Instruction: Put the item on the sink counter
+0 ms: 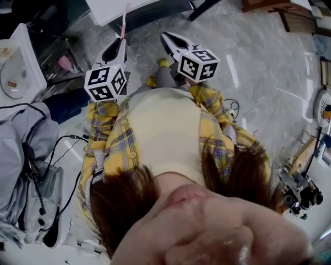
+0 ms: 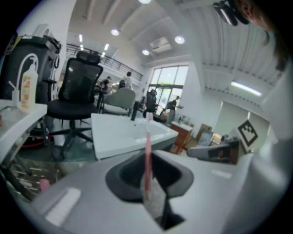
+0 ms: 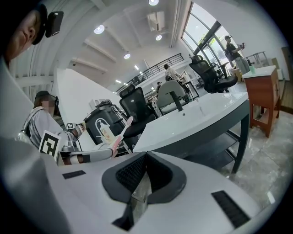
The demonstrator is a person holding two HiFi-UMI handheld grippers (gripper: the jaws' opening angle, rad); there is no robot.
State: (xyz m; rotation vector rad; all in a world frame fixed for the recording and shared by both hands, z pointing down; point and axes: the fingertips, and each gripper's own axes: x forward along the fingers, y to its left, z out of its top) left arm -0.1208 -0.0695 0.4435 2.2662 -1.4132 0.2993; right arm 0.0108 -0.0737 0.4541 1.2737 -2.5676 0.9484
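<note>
A pink toothbrush stands upright between the jaws of my left gripper, which is shut on its lower end. In the head view the toothbrush sticks out beyond the left gripper toward the white sink counter. That counter lies just ahead of the left gripper, with its basin in view. My right gripper is shut with nothing in it, to the right of the left one. From the right gripper view, the toothbrush and the sink counter show ahead.
A black office chair and a pump bottle stand left of the counter. A grey jacket with cables lies at my left. A wooden cabinet stands beyond the counter's far end. People move about in the background.
</note>
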